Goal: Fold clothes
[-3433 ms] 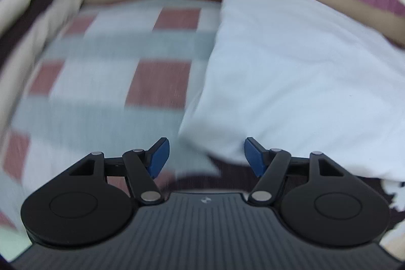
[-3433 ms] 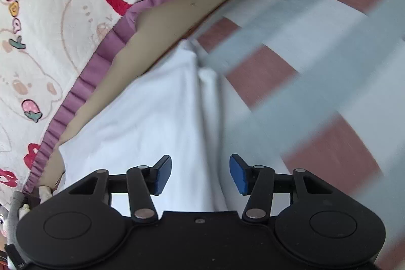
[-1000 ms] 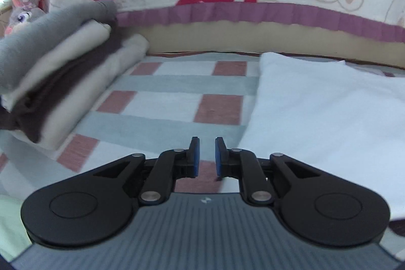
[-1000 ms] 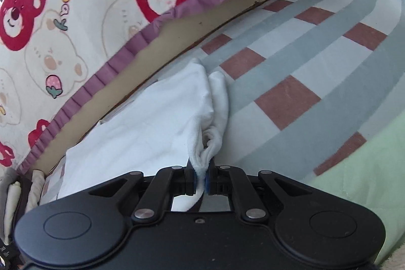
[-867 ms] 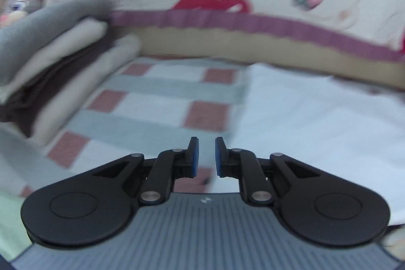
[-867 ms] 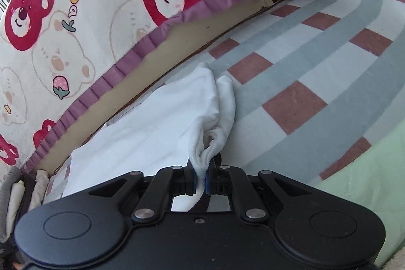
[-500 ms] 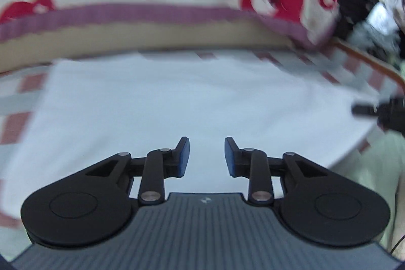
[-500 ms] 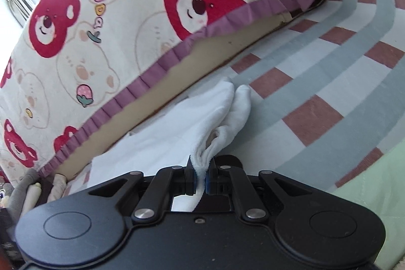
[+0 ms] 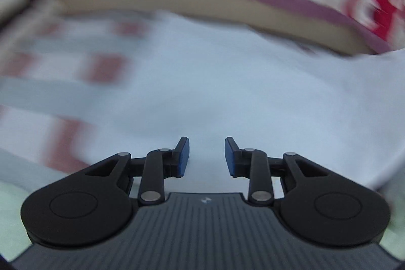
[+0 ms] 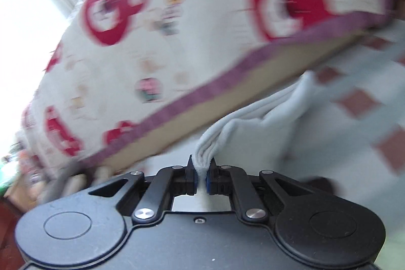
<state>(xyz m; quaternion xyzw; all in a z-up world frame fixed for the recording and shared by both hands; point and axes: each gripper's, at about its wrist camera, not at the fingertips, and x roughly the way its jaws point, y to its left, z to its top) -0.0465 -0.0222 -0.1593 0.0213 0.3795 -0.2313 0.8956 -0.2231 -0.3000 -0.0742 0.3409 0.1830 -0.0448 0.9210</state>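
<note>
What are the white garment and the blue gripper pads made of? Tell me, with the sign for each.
White garment: soft knit cloth, likely cotton jersey, matte; it bunches into thin stacked layers where the right gripper pinches it. Blur hides the weave.

Blue pads on the open left gripper: probably rubber or soft plastic, smooth, matte and flat; only a guess from the look.
</note>
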